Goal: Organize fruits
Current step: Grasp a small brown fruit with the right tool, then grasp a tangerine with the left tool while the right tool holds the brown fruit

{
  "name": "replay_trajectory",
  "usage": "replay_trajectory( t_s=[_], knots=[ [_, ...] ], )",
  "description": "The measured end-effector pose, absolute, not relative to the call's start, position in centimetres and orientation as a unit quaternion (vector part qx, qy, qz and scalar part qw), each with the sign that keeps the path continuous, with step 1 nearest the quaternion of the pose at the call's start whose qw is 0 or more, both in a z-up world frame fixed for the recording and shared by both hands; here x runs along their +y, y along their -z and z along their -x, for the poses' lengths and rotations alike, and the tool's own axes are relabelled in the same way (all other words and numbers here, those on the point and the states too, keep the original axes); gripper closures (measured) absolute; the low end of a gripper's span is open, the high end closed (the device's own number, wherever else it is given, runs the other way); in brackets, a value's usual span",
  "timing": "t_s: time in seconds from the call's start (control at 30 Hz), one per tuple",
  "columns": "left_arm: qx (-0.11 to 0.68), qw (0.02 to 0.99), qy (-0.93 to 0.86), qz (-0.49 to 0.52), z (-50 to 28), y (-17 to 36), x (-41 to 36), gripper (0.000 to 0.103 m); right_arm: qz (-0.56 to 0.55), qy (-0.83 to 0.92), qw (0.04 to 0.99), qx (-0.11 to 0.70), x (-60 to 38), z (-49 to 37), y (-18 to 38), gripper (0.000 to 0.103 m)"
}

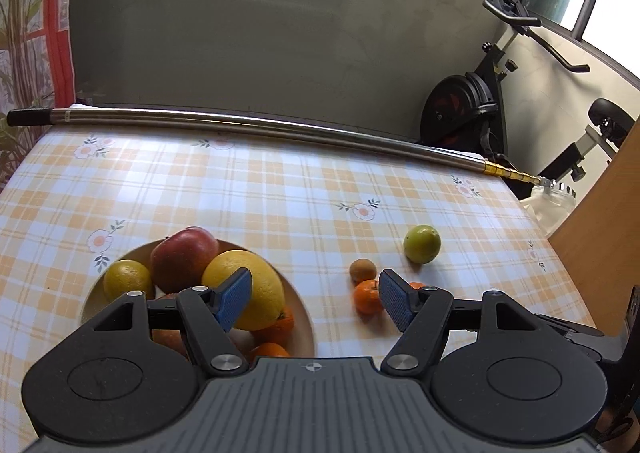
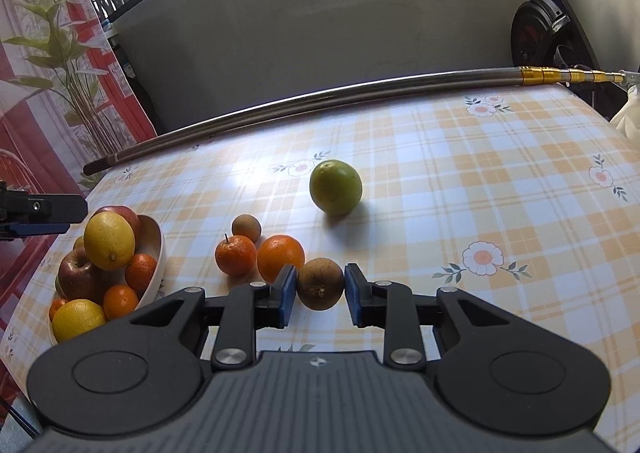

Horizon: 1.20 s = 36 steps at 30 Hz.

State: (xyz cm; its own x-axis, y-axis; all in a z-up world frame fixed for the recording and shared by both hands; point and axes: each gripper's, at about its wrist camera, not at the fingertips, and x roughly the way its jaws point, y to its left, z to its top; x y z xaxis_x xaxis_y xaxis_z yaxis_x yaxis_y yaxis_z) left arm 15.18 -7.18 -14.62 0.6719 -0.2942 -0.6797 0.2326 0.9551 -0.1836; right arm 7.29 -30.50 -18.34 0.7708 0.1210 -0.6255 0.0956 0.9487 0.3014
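Pinching a brown fruit (image 2: 320,289) between its blue pads, the right gripper (image 2: 320,295) holds it close over the checked tablecloth (image 2: 460,181), one pad pressed to each side. Just beyond it lie two oranges (image 2: 280,257) side by side, touching or nearly so, with a smaller brown fruit (image 2: 246,227) behind them and a green fruit (image 2: 336,187) farther back, on its own. To the left stands the bowl (image 2: 154,257), heaped with a lemon (image 2: 109,240), apples (image 2: 78,276) and small oranges (image 2: 120,301). The left gripper (image 1: 316,301) hovers with its jaws spread and nothing between them, its left pad in front of the big lemon in the bowl (image 1: 298,313), its right pad beside an orange (image 1: 367,296) on the cloth. A metal pole (image 1: 256,126) lies along the far edge of the table, and an exercise bike (image 1: 476,109) stands past the far right corner.
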Motion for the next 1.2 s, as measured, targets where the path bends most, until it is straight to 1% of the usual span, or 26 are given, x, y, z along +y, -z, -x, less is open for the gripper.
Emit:
replay_trajectory(
  t_s=[0.13,0.2,0.23,0.33,0.43,0.53,0.73,0.83,1.1,1.17,1.2],
  knots=[
    [0.409,0.894,0.174,0.060,-17.6,15.3,-9.0,0.031,-0.162,-0.001,0.930,0.331,-31.6,-6.8,17.8,0.074],
    [0.433,0.882,0.172,0.075,-19.2,16.1,-9.7,0.035,-0.165,0.004,0.930,0.330,-32.2,-6.7,17.8,0.074],
    [0.440,0.878,0.171,0.083,-19.8,16.4,-10.1,0.039,-0.168,0.005,0.929,0.329,-32.4,-6.5,17.8,0.074],
    [0.465,0.862,0.170,0.109,-21.4,17.5,-11.2,0.044,-0.178,0.011,0.927,0.329,-33.2,-6.2,18.1,0.074],
    [0.497,0.840,0.173,0.136,-22.7,18.9,-12.1,0.047,-0.183,0.013,0.926,0.330,-33.6,-5.9,18.5,0.074],
    [0.518,0.828,0.164,0.141,-23.3,20.3,-12.8,0.047,-0.186,0.015,0.925,0.331,-33.9,-5.7,18.7,0.074],
    [0.537,0.821,0.140,0.137,-24.0,22.4,-13.5,0.047,-0.191,0.016,0.923,0.333,-34.2,-5.6,19.1,0.074],
    [0.537,0.821,0.138,0.137,-24.3,23.1,-13.8,0.054,-0.193,0.017,0.922,0.334,-34.3,-5.5,19.3,0.074],
    [0.534,0.824,0.131,0.134,-24.3,24.0,-13.7,0.055,-0.194,0.018,0.922,0.336,-34.5,-5.6,19.5,0.074],
    [0.535,0.824,0.133,0.135,-24.2,24.2,-13.7,0.063,-0.192,0.018,0.922,0.337,-34.5,-5.7,19.5,0.074],
    [0.534,0.824,0.133,0.134,-24.2,24.3,-13.7,0.066,-0.192,0.018,0.922,0.337,-34.5,-5.7,19.5,0.074]
  ],
)
